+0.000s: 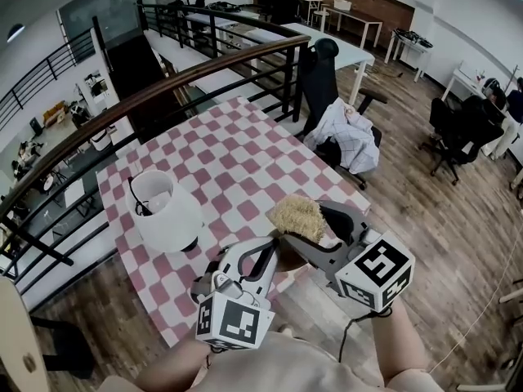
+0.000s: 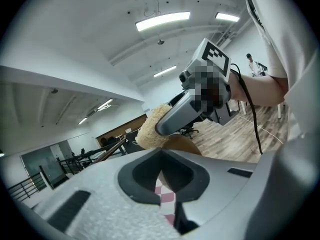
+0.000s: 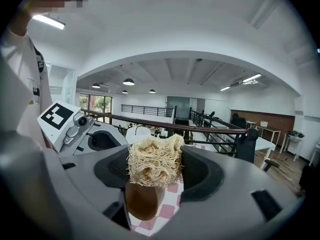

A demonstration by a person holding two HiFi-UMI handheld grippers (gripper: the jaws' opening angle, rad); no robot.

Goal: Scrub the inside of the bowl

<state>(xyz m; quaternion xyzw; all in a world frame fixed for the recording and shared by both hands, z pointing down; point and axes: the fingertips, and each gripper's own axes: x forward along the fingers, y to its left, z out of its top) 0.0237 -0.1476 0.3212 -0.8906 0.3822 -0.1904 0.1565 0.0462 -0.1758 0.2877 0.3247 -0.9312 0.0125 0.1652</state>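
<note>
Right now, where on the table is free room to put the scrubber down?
The checkered cloth is bare from the white vessel across to its right edge and back to the railing. Crowded: the near edge, where the left gripper, the right gripper with the scrubber and the brown bowl meet.

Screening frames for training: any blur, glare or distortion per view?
Head view: heavy fisheye, the railing bows, light even, detail sharp. Left gripper view: ceiling lamps blow out, the near jaws are soft, a mosaic patch sits mid-frame. Right gripper view: loofah crisp, brown bowl under it dim, corners vignetted black.
</note>
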